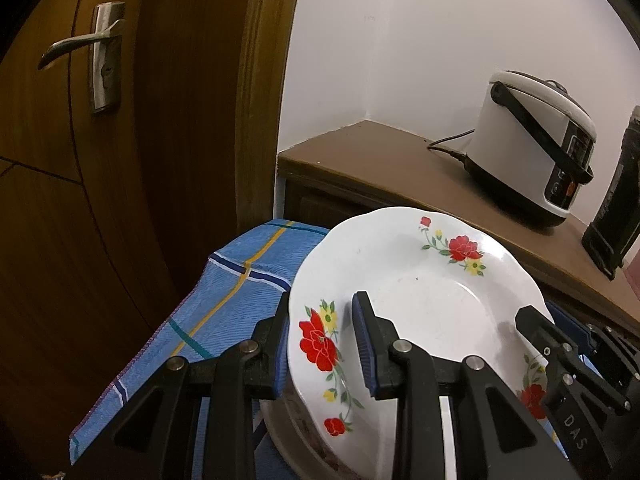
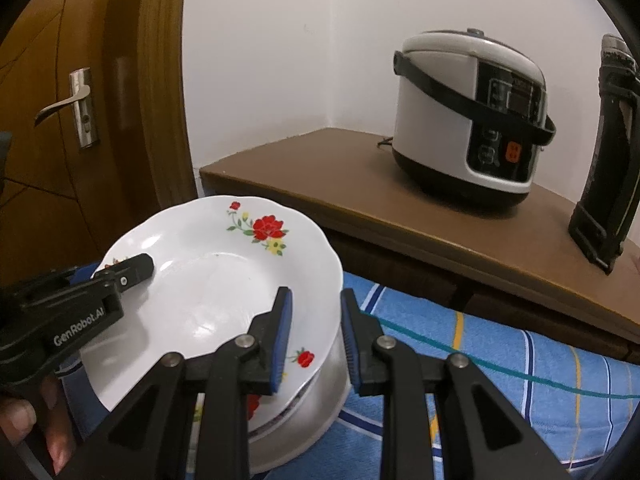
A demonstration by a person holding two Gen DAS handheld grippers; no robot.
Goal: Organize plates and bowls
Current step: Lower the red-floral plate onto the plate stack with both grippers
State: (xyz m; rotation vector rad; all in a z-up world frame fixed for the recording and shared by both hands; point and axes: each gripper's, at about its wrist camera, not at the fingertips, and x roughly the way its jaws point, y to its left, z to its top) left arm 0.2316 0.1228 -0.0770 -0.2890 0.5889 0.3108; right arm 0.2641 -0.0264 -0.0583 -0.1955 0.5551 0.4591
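Note:
A white floral plate (image 1: pixel 420 300) (image 2: pixel 216 280) lies on top of a stack of dishes (image 2: pixel 304 420) on a blue checked cloth (image 1: pixel 224 300) (image 2: pixel 500 360). My left gripper (image 1: pixel 320 344) is open, its fingers straddling the plate's left rim. It shows in the right wrist view (image 2: pixel 132 268) at the plate's left edge. My right gripper (image 2: pixel 316 340) is open, its fingers straddling the plate's right rim. It shows in the left wrist view (image 1: pixel 560 340) at the plate's right edge. The dishes below the top plate are mostly hidden.
A brown wooden counter (image 1: pixel 380 160) (image 2: pixel 320 176) stands behind the cloth, with a white rice cooker (image 1: pixel 532 144) (image 2: pixel 468 120) and a black appliance (image 1: pixel 616 200) (image 2: pixel 608 152) on it. A wooden door with a metal handle (image 1: pixel 80 44) (image 2: pixel 64 108) is at left.

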